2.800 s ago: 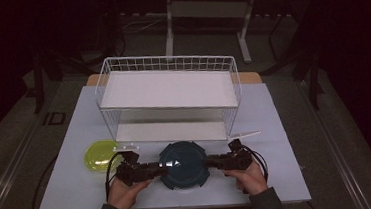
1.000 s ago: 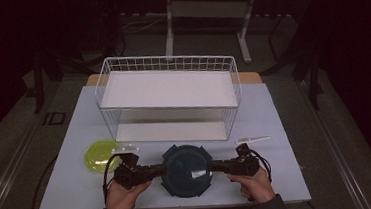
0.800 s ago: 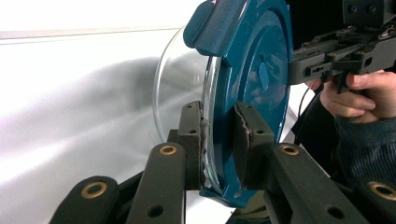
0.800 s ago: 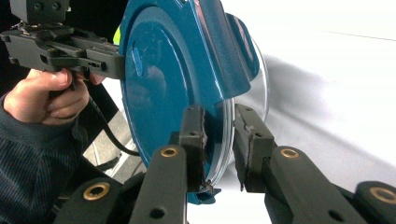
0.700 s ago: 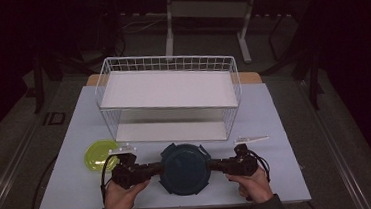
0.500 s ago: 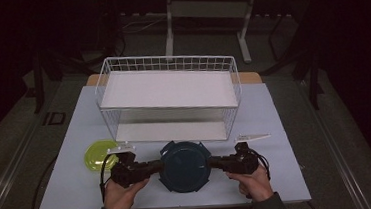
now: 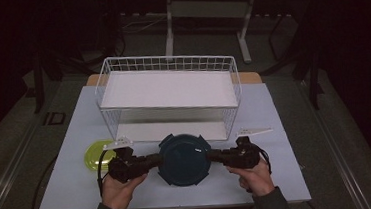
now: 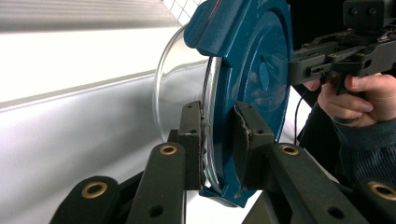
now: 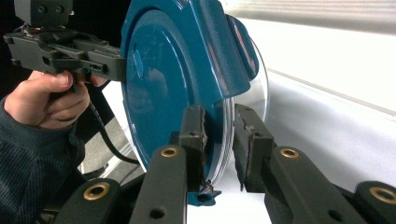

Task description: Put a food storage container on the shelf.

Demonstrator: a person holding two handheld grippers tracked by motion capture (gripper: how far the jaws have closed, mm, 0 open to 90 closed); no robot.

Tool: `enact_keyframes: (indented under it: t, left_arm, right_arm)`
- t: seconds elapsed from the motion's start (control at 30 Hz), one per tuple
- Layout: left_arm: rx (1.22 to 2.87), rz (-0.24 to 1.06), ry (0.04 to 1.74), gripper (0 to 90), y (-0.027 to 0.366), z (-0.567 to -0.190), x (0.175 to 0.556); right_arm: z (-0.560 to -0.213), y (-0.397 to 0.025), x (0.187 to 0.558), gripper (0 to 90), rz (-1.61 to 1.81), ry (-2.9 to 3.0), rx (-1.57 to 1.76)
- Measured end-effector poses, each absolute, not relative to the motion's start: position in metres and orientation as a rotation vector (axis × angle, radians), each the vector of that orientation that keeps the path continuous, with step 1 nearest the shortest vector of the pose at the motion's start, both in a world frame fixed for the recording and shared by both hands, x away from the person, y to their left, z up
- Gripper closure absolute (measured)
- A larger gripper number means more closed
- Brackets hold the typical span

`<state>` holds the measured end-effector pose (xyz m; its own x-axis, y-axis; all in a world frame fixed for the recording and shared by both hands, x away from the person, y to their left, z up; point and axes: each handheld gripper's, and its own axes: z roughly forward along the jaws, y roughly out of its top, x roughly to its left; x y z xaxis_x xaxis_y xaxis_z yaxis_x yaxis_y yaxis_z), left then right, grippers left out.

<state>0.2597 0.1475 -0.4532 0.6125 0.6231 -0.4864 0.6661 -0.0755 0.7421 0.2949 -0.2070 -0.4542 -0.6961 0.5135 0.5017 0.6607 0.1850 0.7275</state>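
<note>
Container nudged forward, both grippers level

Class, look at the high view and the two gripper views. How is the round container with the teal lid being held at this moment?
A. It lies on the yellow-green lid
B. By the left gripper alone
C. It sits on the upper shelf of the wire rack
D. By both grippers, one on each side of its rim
D: the left gripper and right gripper each clamp opposite edges of the teal-lidded container, and each gripper view shows jaws closed on its rim.

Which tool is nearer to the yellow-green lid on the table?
Left. The left tool is just right of the yellow-green lid; the right tool is beyond the blue-lidded container.
</note>
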Motion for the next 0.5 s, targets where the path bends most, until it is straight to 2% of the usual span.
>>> enact_keyframes:
  t: [0.5]
  left_arm:
    - [1.739, -0.011, 1.023, 75.6, 0.152, -0.428, 0.263]
  right_arm:
    - [-0.428, -0.205, 0.301, 74.9, -1.578, -2.32, -1.117]
